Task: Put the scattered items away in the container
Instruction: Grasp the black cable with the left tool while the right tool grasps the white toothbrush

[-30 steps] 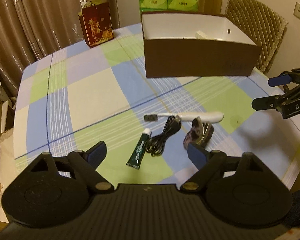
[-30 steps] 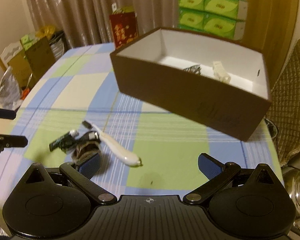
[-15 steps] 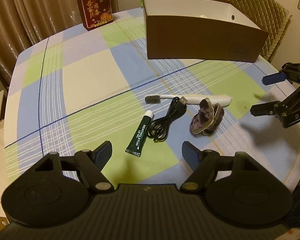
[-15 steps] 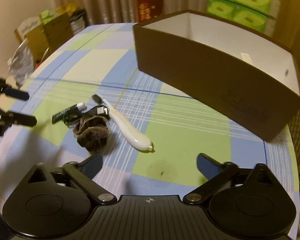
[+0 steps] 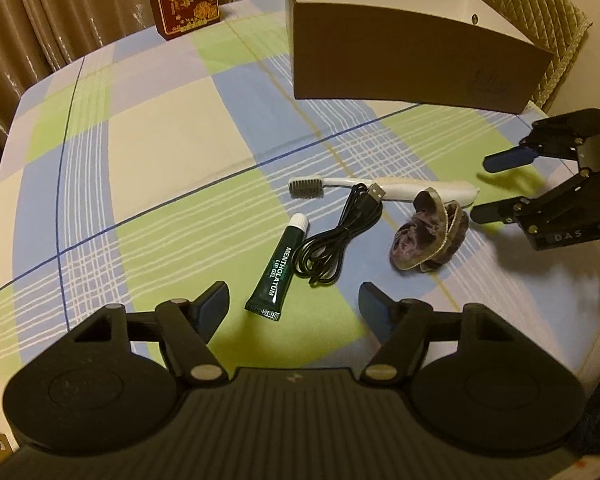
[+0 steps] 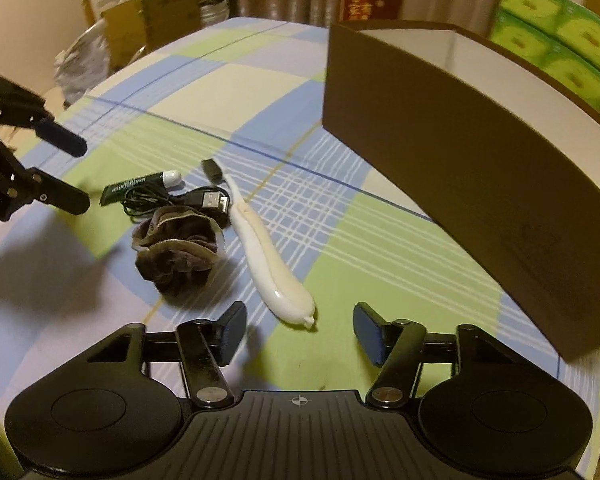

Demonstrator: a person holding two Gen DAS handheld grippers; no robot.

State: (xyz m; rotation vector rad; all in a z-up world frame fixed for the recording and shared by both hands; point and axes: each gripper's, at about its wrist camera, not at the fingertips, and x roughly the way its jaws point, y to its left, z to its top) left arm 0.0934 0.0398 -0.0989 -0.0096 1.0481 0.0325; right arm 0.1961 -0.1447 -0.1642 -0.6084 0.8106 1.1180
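Both jaws closing on nothing, the left hand-held gripper hovers apart near the lip gel tube, the right hand-held gripper seemingly above the toothbrush handle at twelve o'clock.

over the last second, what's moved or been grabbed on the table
Both claws came down toward the scattered items: the left claw over the green tube, the right claw at the toothbrush handle. Both are closing, nothing between the pads yet. Toothbrush, tube, cable, scrunchie and box stayed put.
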